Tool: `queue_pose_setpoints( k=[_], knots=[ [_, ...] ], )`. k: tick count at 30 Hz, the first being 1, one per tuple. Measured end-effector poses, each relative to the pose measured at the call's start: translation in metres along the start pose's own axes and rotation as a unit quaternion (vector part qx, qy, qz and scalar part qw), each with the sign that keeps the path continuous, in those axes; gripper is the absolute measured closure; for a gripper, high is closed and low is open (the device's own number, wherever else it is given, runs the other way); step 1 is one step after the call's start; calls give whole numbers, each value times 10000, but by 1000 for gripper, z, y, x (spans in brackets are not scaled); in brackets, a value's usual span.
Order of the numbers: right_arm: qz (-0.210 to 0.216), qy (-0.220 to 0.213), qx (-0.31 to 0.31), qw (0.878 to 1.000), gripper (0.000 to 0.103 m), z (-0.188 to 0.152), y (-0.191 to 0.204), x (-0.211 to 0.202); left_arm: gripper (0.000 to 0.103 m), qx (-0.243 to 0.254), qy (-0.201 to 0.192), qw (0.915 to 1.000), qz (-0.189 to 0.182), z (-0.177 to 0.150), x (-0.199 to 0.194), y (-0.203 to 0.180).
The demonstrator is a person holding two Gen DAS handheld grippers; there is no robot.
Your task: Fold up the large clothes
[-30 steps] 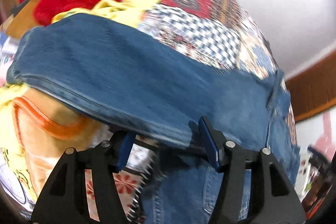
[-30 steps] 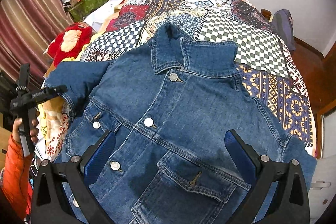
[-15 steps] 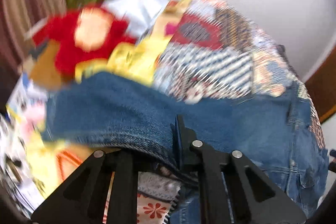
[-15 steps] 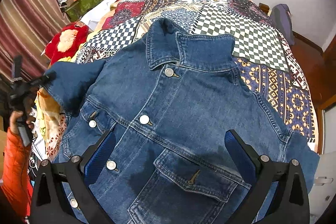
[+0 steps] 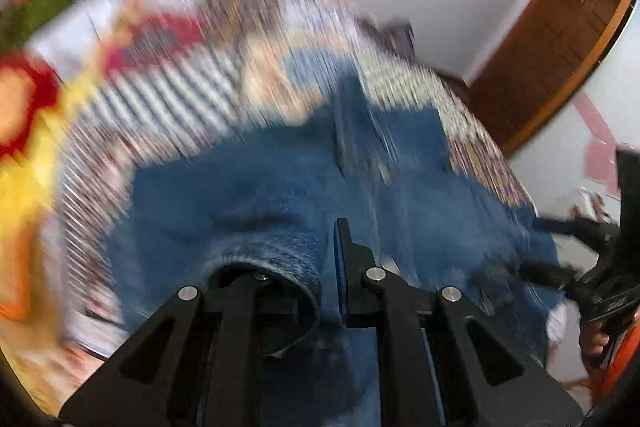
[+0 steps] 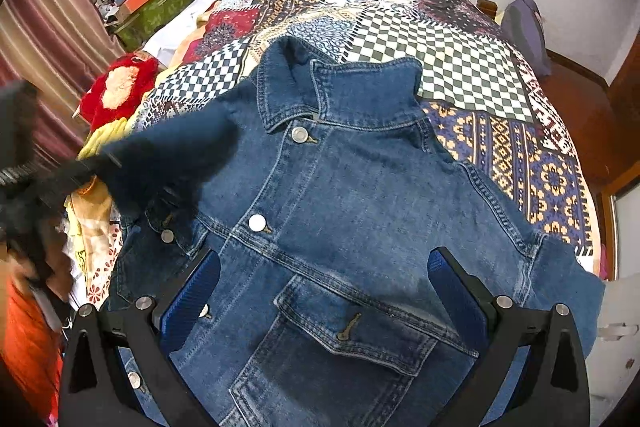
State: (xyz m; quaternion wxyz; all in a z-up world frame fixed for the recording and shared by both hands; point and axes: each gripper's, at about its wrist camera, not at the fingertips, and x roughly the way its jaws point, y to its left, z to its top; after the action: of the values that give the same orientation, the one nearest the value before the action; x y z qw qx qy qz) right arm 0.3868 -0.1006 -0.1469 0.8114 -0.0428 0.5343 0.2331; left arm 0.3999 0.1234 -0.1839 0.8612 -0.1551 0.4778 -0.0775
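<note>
Filled most of the room: a bed (image 6: 460, 39) under a patchwork quilt. Lay face up across its near end, buttoned, collar toward the far wall: the denim jacket (image 6: 360, 195). Hung spread wide over the lower front, just above the chest pocket, gripping nothing: the right claw (image 6: 324, 291). Raised off the quilt at the left hand's side, blurred in both views: one sleeve (image 6: 168, 151). Pressed nearly together on the cuff (image 5: 280, 255) of that sleeve, a fold of denim pinched between the blue pads: the left claw (image 5: 304, 267). Judged the step in hand to be laying the sleeve across the chest. Needed for doing it well, by that reading: a firm, deep pinch against heavy denim slipping out; a level carry of the cuff toward the line of each button (image 6: 257, 223); a flat, straight lay before any release; and, against drag on the body, a steadying press from the right claw on the front panel.
</note>
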Motion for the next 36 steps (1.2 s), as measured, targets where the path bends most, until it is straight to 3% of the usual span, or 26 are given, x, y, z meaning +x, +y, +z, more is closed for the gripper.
queue_pose_setpoints(
  k=[3, 6, 8, 10, 12, 15, 21, 26, 36],
  knots=[
    [-6, 38, 18, 10000, 0, -4, -3, 1, 90, 53, 606, 9981, -129, -25, 36, -10],
    [-55, 60, 6, 10000, 0, -6, -5, 2, 89, 501, 655, 9963, 241, -40, 42, -23],
    [-94, 83, 5, 9999, 0, -5, -6, 4, 77, 613, 738, 9950, 273, -41, 38, -25],
    [-103, 103, 0, 9999, 0, -4, -4, 6, 49, 575, 828, 9947, 182, -42, 27, -22],
    [-65, 110, -30, 9999, 0, -2, 1, 7, 43, 519, 700, 9959, 251, -43, 11, -16],
    [-41, 80, -204, 9998, 0, 5, 17, 8, 42, 447, 444, 9974, 361, -47, -18, 0],
    [-82, 2, -965, 9953, 0, 25, 79, 14, 36, 213, -321, 9909, 1288, -61, -77, 61],
    [-54, 48, -1712, 9852, 0, 34, 145, 33, 36, -161, -425, 9851, 1659, -76, -100, 110],
    [28, 859, -2429, 9662, 0, 38, 243, 121, 36, -726, -249, 9816, 1750, -114, -96, 159]
  ],
)
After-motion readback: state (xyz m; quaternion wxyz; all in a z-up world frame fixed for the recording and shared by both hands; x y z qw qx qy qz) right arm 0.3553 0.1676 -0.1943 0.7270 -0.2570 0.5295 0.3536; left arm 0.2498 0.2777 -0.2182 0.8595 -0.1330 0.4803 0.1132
